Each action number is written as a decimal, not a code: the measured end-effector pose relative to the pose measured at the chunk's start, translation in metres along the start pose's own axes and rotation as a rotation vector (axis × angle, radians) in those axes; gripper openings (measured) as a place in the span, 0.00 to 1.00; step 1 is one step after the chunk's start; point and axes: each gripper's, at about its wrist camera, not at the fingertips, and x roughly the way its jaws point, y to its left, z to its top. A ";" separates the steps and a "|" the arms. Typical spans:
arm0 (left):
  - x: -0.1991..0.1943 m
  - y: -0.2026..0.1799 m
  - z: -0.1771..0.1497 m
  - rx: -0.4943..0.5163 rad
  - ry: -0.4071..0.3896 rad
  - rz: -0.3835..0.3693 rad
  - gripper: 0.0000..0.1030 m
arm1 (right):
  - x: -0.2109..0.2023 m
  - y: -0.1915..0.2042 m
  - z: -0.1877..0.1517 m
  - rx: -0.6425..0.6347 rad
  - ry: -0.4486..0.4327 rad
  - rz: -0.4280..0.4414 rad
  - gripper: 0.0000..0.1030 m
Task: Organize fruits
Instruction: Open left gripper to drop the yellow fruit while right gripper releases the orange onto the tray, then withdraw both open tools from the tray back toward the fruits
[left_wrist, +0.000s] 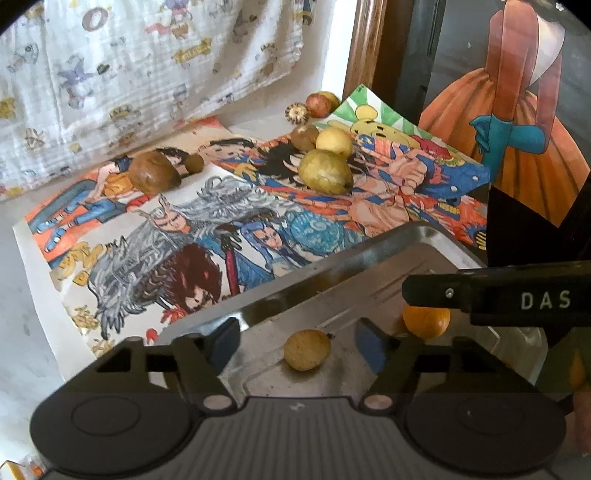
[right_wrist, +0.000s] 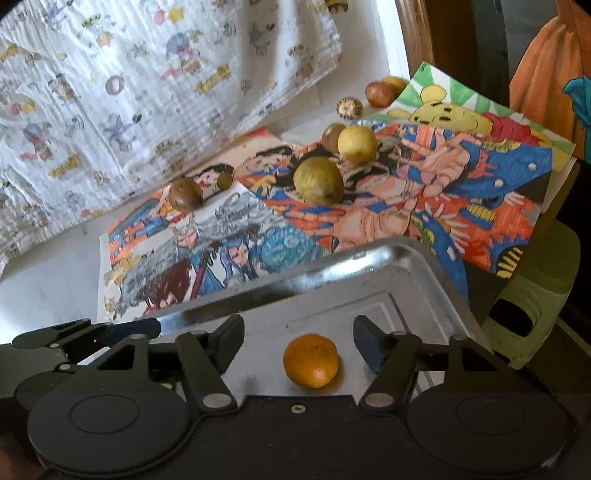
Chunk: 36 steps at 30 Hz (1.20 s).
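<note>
A steel tray lies at the near edge of the drawing-covered table. In it rest a small tan fruit and an orange. My left gripper is open, its fingers wide on either side of the tan fruit without touching it. My right gripper is open around the orange, also clear of it. Beyond the tray sit a green-yellow fruit, a yellow fruit, a brown fruit and several smaller ones.
Coloured drawings cover the table. A printed white cloth hangs at the back left. A red fruit and a striped seed-like fruit lie by the wooden frame. A green stool stands to the right.
</note>
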 end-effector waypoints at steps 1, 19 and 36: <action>-0.002 0.000 0.001 0.001 -0.005 0.001 0.75 | -0.002 0.000 0.001 0.003 -0.006 0.000 0.70; -0.045 0.009 0.006 -0.019 -0.100 0.041 0.99 | -0.045 0.021 0.009 0.030 -0.133 0.030 0.98; -0.094 0.028 0.003 -0.054 -0.189 0.072 0.99 | -0.096 0.053 0.005 -0.019 -0.223 0.023 0.99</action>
